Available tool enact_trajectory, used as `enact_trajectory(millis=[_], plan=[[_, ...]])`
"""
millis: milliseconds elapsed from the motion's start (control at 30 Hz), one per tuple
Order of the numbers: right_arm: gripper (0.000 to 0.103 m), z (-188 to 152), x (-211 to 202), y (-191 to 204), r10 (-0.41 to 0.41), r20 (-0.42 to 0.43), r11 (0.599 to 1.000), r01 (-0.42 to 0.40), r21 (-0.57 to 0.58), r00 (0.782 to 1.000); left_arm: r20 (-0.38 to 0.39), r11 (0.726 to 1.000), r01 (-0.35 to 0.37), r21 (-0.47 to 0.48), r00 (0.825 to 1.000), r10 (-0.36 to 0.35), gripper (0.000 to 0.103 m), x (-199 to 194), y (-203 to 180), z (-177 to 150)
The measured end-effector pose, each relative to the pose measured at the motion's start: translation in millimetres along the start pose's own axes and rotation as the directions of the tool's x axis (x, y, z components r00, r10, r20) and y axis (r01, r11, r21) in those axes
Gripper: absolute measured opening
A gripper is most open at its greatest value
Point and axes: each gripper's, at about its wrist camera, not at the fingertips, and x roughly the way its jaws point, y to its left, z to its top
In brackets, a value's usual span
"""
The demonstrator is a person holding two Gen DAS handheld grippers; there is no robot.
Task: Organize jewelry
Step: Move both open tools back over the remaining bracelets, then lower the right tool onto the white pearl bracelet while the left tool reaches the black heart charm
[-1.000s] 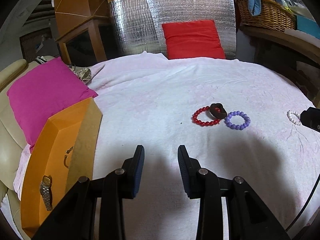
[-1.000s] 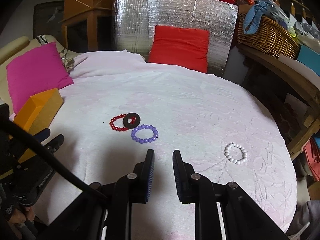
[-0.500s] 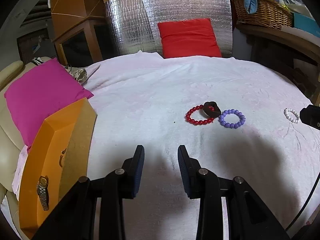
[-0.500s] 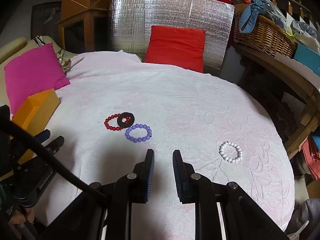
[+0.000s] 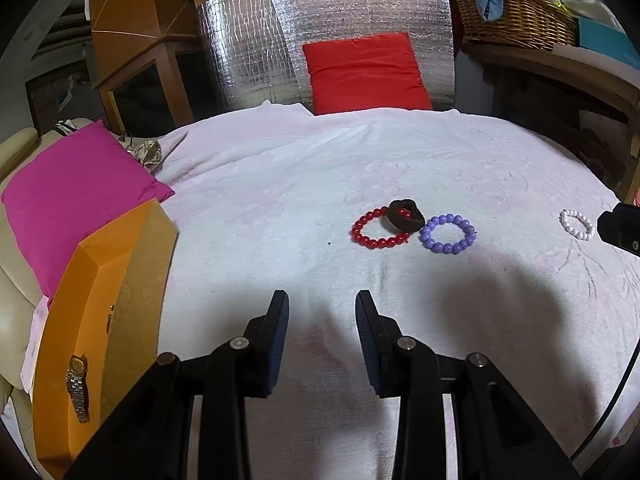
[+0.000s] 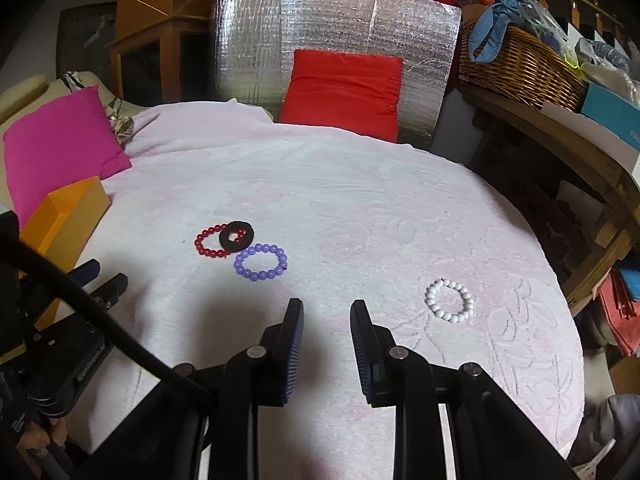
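Blue-padded and holding nothing, your left gripper (image 5: 322,312) and right gripper (image 6: 326,320) both hover parted over the pink cloth (image 6: 360,208), low in each frame. Beyond them the red bracelet (image 5: 378,230), black ring (image 5: 406,216) and purple bracelet (image 5: 448,234) crowd together mid-frame, so a pinch there could drag a neighbour along; the white bracelet (image 6: 450,300) lies well apart, lower right. Hard to read: the orange box (image 5: 92,320) at lower left is cut off, showing only a watch (image 5: 78,384).
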Motion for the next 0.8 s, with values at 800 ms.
enact_trajectory(millis=[800], plan=[[0.041,-16.2,40.4,-90.4,-0.078,-0.103,0.982,0.094,0.165,0.992,0.007,0.996,0.072,0.05,0.997,-0.073,0.035,1.1,-45.6,6.4]])
